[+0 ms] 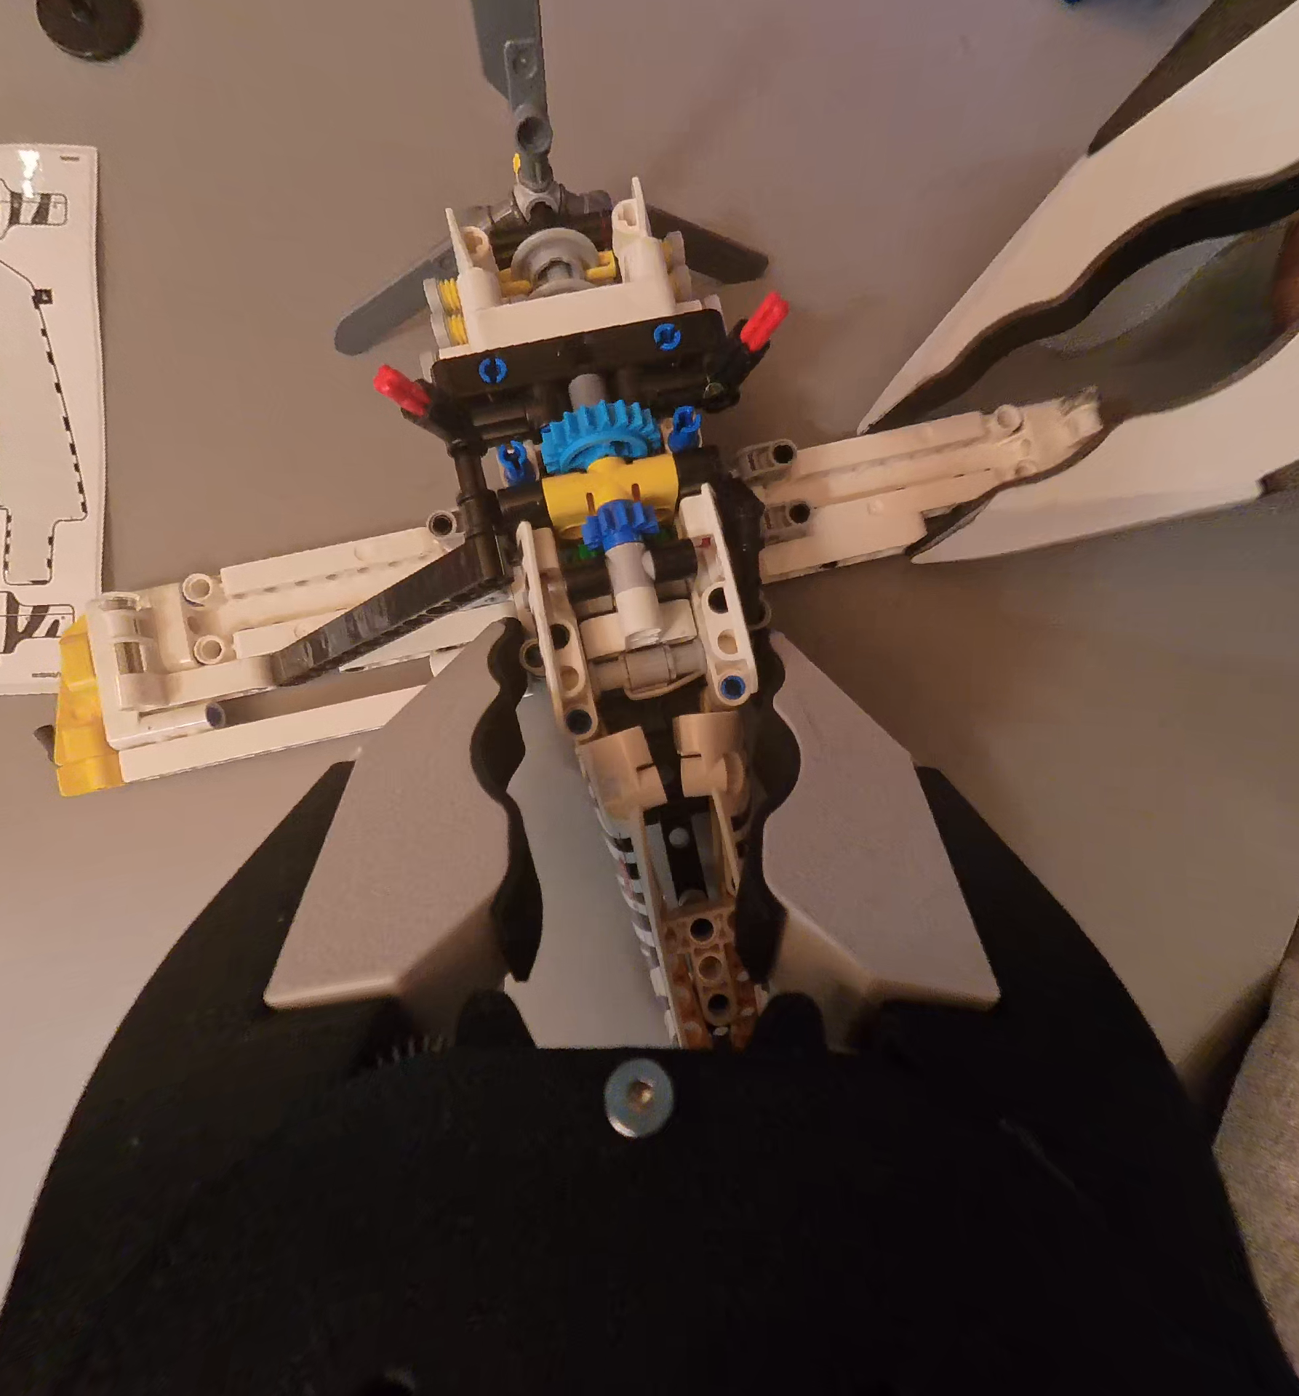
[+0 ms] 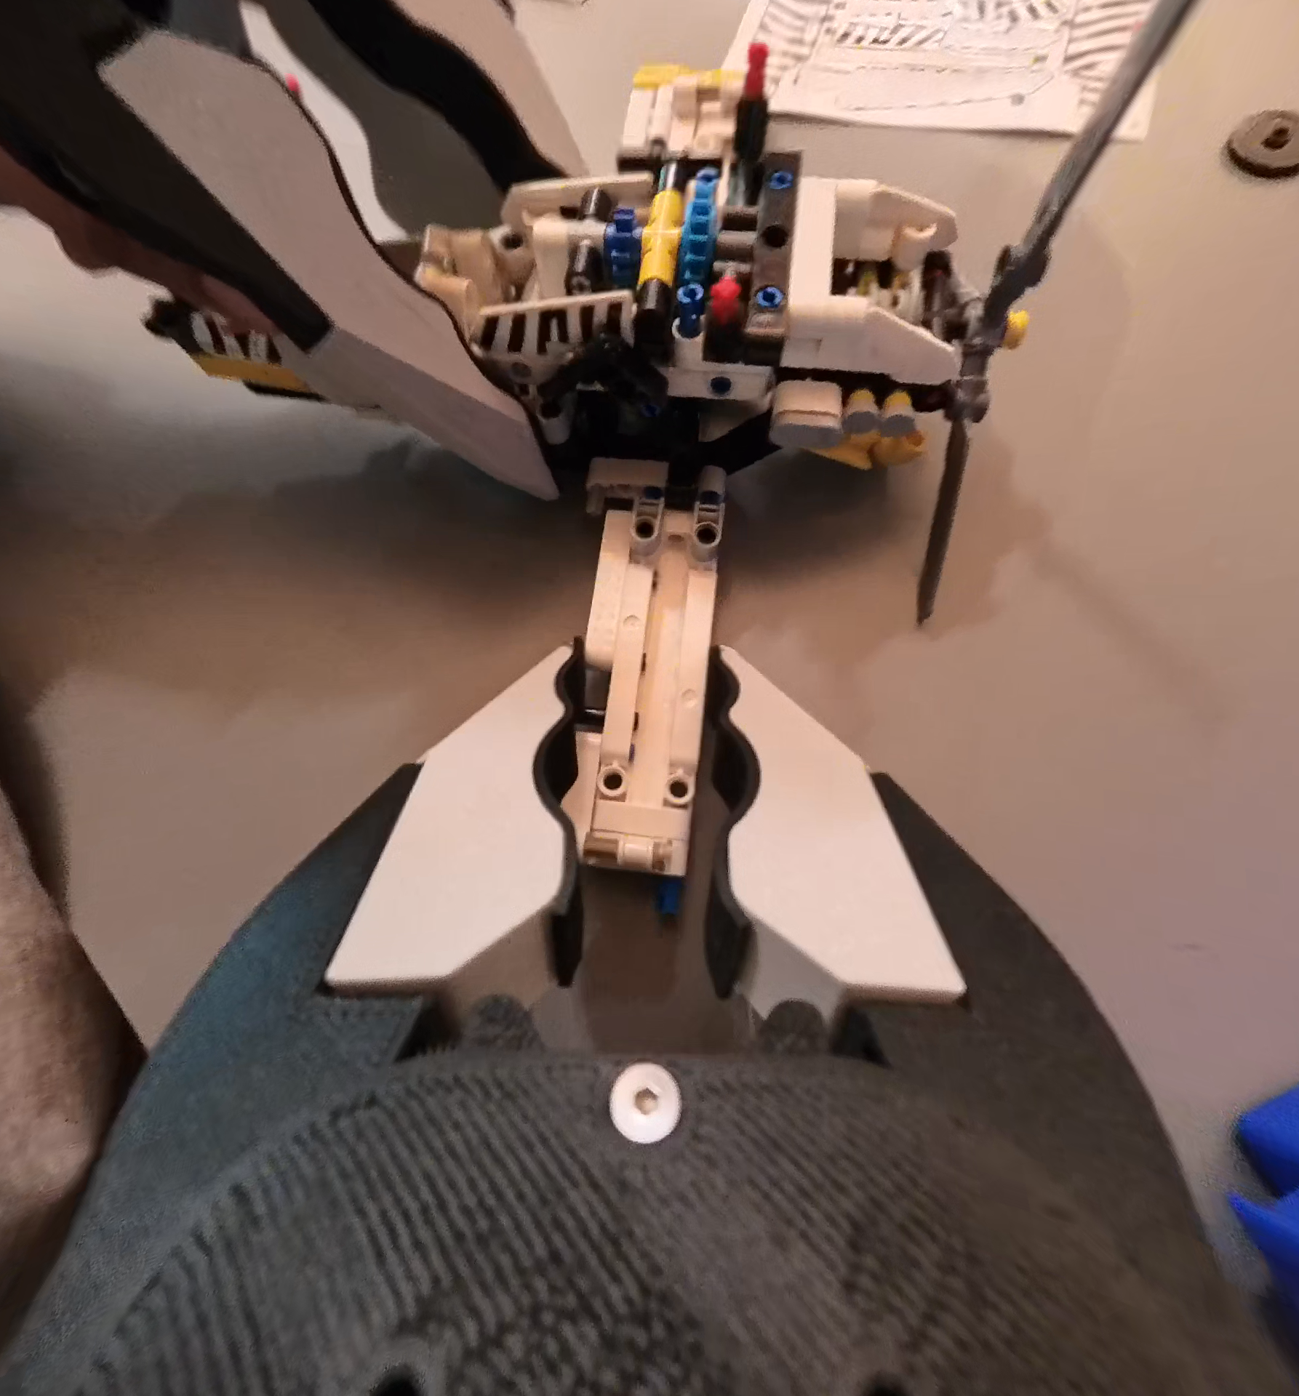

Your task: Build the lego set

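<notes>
A white Lego plane [image 1: 601,483] lies on the grey table, with blue gears, a yellow block, red pins and a grey propeller [image 1: 525,91] at its nose. My left gripper [image 1: 635,650] is shut on the plane's rear fuselage. Its fingers [image 2: 405,362] also show at the upper left of the right wrist view. My right gripper [image 2: 646,665] is shut on the plane's white right wing [image 2: 650,680]. Its fingers [image 1: 1047,249] clamp the wing tip in the left wrist view. The other wing [image 1: 201,650] ends in a yellow tip and rests on the table.
A striped sticker sheet [image 1: 19,415] lies left of the plane; it also shows in the right wrist view [image 2: 934,68]. A black disc [image 1: 91,23] lies at the far edge. A blue bin [image 2: 1296,1224] stands at the right. Grey fabric borders the near side. The grey propeller [image 1: 525,91] sits 10 cm or so from the ends of my right fingers.
</notes>
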Available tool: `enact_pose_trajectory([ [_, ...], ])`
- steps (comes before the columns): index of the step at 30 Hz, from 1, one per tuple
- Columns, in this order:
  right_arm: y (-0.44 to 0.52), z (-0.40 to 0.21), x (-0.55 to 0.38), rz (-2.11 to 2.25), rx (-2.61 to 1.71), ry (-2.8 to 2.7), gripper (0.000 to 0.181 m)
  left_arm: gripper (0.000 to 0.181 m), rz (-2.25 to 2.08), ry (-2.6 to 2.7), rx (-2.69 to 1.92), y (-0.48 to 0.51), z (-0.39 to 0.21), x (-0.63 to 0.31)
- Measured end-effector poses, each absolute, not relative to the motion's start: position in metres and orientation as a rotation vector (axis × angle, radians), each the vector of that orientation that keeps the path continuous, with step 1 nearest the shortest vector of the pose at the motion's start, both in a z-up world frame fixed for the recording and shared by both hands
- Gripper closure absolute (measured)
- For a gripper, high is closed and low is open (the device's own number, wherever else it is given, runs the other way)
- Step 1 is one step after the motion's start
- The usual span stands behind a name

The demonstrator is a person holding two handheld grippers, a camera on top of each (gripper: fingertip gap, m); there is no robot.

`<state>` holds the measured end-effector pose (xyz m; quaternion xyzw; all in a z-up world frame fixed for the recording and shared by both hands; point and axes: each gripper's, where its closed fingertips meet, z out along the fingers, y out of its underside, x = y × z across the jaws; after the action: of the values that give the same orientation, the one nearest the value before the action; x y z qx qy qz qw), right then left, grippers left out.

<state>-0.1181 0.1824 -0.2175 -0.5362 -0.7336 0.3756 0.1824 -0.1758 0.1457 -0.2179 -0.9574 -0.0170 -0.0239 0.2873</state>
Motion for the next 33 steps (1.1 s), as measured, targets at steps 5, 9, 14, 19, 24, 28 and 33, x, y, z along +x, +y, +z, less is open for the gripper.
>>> enact_pose_trajectory([
  [5,0.184,-0.209,-0.121,1.108,-1.514,-2.029,0.151,0.121,-0.061,-0.041,-2.562,0.146,-0.218,-0.176],
  [9,0.183,-0.212,-0.119,1.041,-1.486,-2.045,0.151,0.121,-0.066,-0.044,-2.558,0.146,-0.218,-0.175],
  [14,0.182,-0.22,-0.119,1.029,-1.48,-2.046,0.151,0.121,-0.068,-0.048,-2.557,0.146,-0.217,-0.175],
  [19,0.182,-0.219,-0.119,1.066,-1.506,-2.045,0.151,0.121,-0.067,-0.042,-2.555,0.146,-0.217,-0.175],
  [24,0.183,-0.217,-0.12,1.091,-1.517,-2.037,0.151,0.12,-0.037,-0.032,-2.561,0.146,-0.217,-0.175],
  [28,0.182,-0.22,-0.12,1.03,-1.473,-2.058,0.151,0.12,-0.047,-0.03,-2.56,0.145,-0.217,-0.174],
  [33,0.182,-0.219,-0.12,1.071,-1.507,-2.053,0.152,0.12,-0.025,-0.014,-2.571,0.145,-0.218,-0.174],
])
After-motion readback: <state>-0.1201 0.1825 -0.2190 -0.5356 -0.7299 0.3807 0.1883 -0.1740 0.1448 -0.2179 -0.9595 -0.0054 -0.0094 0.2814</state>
